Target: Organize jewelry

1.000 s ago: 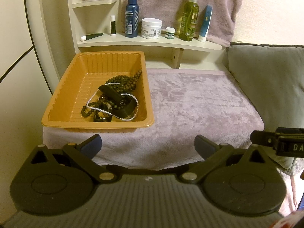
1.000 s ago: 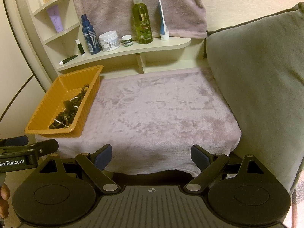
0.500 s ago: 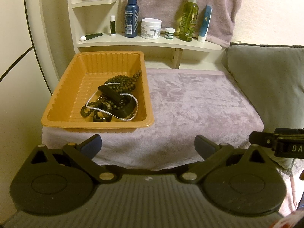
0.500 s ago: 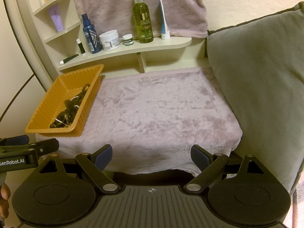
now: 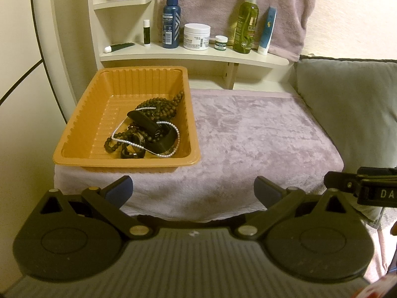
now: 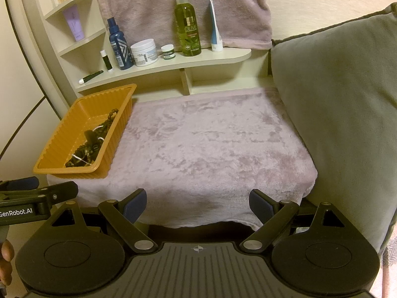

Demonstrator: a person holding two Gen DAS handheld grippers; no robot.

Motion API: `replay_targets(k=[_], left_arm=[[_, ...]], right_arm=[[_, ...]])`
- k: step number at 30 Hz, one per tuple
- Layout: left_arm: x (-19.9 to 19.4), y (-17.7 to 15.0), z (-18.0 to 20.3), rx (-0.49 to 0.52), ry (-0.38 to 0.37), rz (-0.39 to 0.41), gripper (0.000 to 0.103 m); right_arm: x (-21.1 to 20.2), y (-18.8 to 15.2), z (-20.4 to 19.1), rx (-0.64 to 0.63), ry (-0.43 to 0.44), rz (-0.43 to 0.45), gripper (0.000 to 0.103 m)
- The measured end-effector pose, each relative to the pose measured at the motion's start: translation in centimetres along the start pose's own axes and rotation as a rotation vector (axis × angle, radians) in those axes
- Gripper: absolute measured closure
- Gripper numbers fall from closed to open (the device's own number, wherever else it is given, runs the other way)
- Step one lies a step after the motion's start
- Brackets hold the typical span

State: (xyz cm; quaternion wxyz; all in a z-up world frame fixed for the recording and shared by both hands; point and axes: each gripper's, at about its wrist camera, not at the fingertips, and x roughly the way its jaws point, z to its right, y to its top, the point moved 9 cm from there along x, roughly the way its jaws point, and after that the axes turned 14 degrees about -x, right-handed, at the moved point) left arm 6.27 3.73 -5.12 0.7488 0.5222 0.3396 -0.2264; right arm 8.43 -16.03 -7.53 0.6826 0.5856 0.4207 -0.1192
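An orange plastic tray [image 5: 82, 134] sits at the front left of a mauve plush cloth [image 5: 258, 134]. In it lies a tangle of jewelry: a dark bead necklace [image 5: 158, 108], a white pearl strand [image 5: 171, 134] and a black watch band [image 5: 148, 126]. The tray also shows in the right wrist view [image 6: 67, 139]. My left gripper [image 5: 194, 191] is open and empty, held in front of the cloth's front edge. My right gripper [image 6: 197, 204] is open and empty, also short of the front edge.
A cream shelf [image 5: 193, 54] behind the cloth carries a blue spray bottle [image 5: 171, 22], a white jar [image 5: 197, 37], a green olive bottle [image 6: 187, 27] and tubes. A grey-green cushion [image 6: 335, 114] rises on the right. A mauve towel [image 6: 178, 5] hangs behind.
Both views have shifted very slightly; the grippers stay open and nothing in the tray has moved.
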Motion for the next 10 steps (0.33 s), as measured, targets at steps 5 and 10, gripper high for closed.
replay_targets(k=[5,10], left_arm=[[-0.01,0.00,-0.07,-0.002,-0.002,0.000,0.000],[-0.17,-0.25,0.20,-0.009,-0.010,0.013,0.000]], right_arm=[[-0.01,0.03,-0.04,0.001,0.001,0.000,0.014],[-0.04,-0.03,-0.20,-0.001,0.002,0.002,0.014]])
